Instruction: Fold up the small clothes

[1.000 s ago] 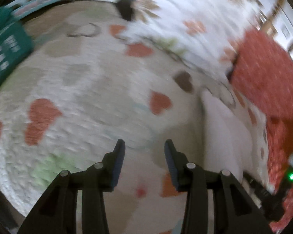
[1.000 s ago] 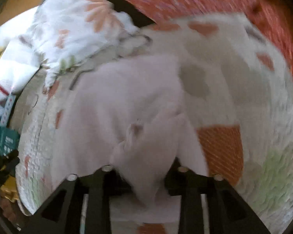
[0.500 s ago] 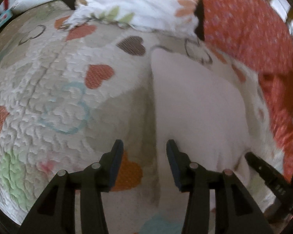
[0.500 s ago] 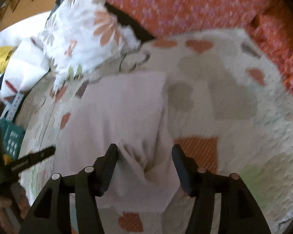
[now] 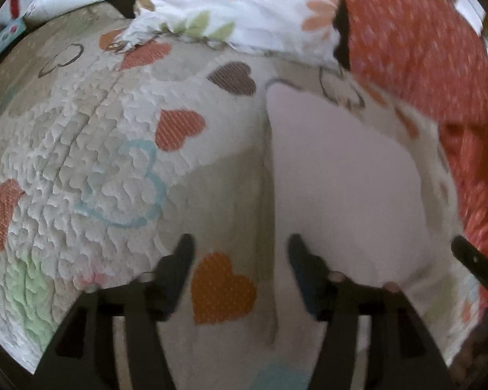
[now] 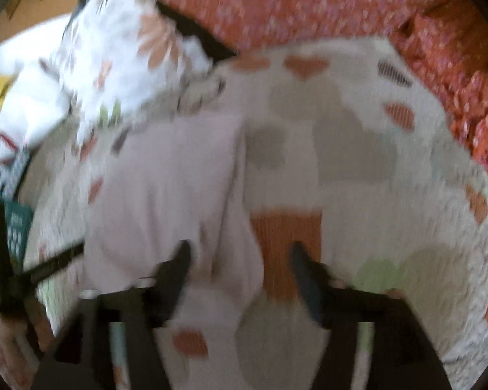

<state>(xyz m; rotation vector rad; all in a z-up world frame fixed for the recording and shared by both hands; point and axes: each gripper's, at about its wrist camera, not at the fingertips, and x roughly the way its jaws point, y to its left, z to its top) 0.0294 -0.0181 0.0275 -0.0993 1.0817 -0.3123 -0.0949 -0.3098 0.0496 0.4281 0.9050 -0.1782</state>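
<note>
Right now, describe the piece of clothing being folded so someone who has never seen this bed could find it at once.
Start at the quilt with coloured hearts that covers the bed. Below the flowered pillow and beside the red dotted fabric lies a pale pink cloth, flat. It is the only plain, unpatterned piece there.

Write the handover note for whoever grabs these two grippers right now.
Left gripper: jaws opening, nothing held, astride the left edge of the pale pink garment.
Right gripper: jaws opening, nothing held, over the garment's right edge.
Garment lies loose on the heart-print quilt, below the floral pillow.
Done: it looks folded to a narrow panel.
Left: probably one more fold; near end looks bunched.
</note>
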